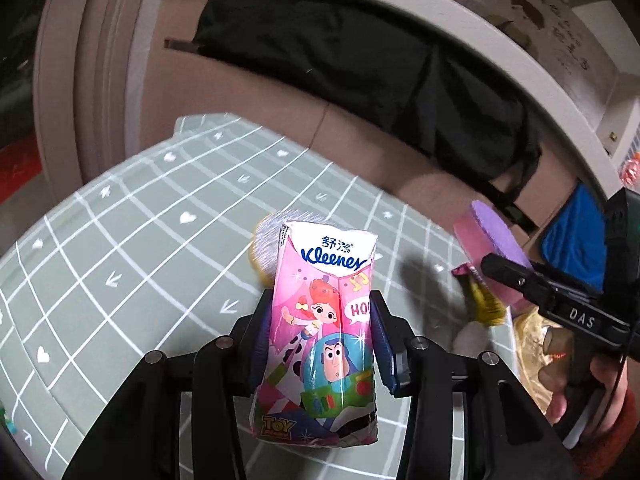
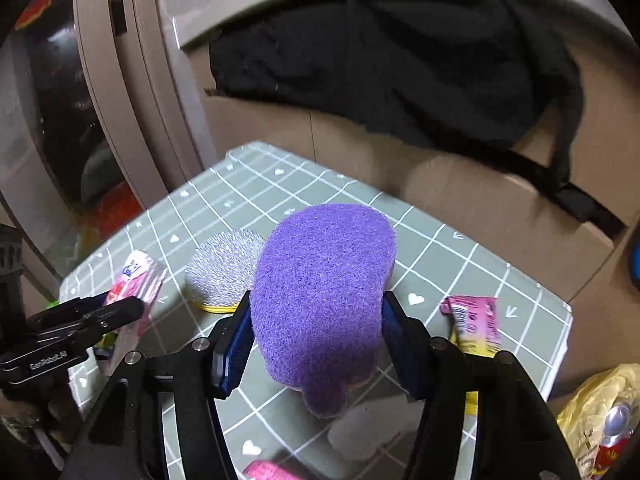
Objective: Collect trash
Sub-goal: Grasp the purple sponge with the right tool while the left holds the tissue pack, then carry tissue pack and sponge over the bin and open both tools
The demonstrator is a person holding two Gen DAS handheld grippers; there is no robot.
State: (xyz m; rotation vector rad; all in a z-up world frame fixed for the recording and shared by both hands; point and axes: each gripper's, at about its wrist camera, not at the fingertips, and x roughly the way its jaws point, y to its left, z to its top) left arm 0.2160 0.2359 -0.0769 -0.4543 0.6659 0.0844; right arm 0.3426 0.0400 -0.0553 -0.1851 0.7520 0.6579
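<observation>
Two grippers each clamp something above the green grid-patterned table (image 2: pixel 460 248). On the left, the left gripper (image 1: pixel 320 332) pinches a glossy pink tissue pack (image 1: pixel 324 332) at mid-length, its long axis pointing away along the fingers. Behind it lies a bristly silver scrubber (image 2: pixel 224 272). Further right, the right gripper (image 2: pixel 316 336) squeezes a fuzzy purple sponge (image 2: pixel 320 300), lengthwise forward. A crinkled pink wrapper (image 2: pixel 476 324) lies beside it.
</observation>
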